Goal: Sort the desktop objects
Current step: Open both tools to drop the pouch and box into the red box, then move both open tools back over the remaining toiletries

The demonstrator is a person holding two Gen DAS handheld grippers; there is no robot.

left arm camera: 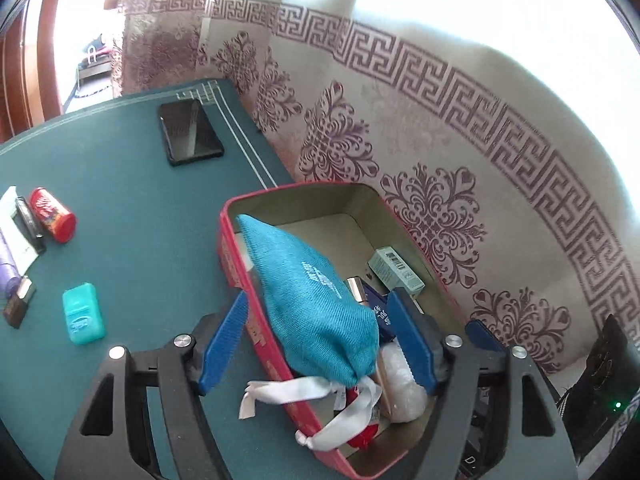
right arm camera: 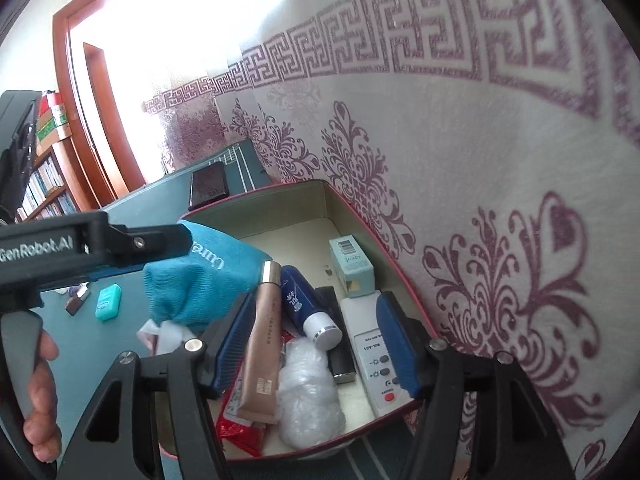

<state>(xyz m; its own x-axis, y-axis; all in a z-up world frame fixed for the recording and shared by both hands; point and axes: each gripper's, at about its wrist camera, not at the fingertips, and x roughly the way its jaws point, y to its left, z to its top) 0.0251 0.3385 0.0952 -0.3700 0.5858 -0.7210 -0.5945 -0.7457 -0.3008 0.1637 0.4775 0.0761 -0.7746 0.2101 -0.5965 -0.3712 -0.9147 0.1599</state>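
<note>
A red box [left arm camera: 236,276] stands at the green table's right edge by the wall. A teal drawstring pouch [left arm camera: 316,300] lies tilted over the box's left rim. My left gripper [left arm camera: 316,312] is open, its blue fingers [left arm camera: 224,340] either side of the pouch with gaps. My right gripper [right arm camera: 316,320] is open over the box [right arm camera: 280,196], above a beige tube [right arm camera: 262,344], a blue bottle [right arm camera: 304,300], a white remote [right arm camera: 372,364], a plastic wad [right arm camera: 308,392] and a small pale box [right arm camera: 352,264]. The pouch [right arm camera: 200,280] shows there too.
On the green table [left arm camera: 132,200] lie a black phone [left arm camera: 188,132], a red can [left arm camera: 52,214], a teal floss case [left arm camera: 83,314], a purple tube [left arm camera: 8,268] and small dark items [left arm camera: 18,300]. A patterned wall [left arm camera: 440,140] runs behind the box.
</note>
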